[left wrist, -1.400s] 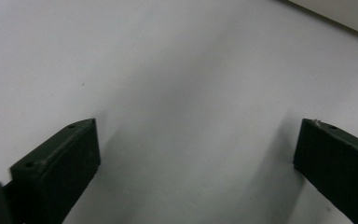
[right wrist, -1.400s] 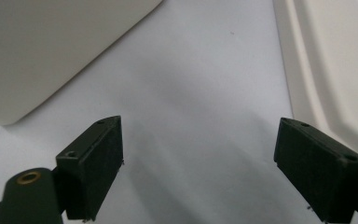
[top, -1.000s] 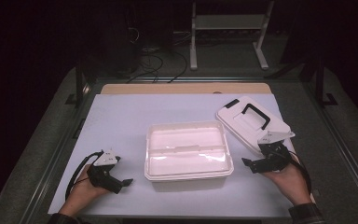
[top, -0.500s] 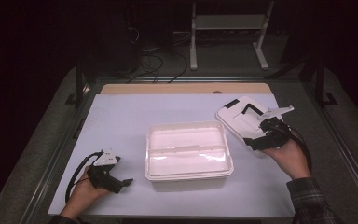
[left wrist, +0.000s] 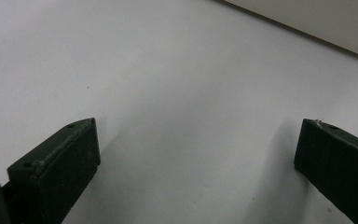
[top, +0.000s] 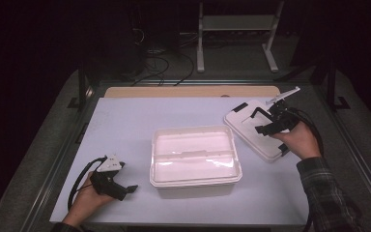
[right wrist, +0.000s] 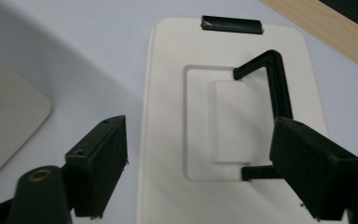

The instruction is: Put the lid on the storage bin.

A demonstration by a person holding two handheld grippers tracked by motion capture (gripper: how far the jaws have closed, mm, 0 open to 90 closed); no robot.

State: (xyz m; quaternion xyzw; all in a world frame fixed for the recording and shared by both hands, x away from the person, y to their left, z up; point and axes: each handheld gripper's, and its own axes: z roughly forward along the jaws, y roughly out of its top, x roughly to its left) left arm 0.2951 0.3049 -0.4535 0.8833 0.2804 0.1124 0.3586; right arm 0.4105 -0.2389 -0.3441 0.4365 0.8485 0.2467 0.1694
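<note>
An open white box stands mid-table. Its white lid lies flat to the right, with a black handle on top. My right gripper hovers over the lid's near half, pointing toward the box. From that gripper's own camera, the right gripper is open above the lid, the handle by its right jaw. Its jaws have just been closing a little and press on nothing. My left gripper rests at the front left, open over bare table.
The white table sheet ends at a wooden strip at the back. A black clip sits on the lid's far end. One corner of the box lies left of the right gripper. Dark floor, cables and a stand lie beyond the table.
My right hand has moved from the table's right front up and back, and now hovers over the lid. The left hand has stayed put.
</note>
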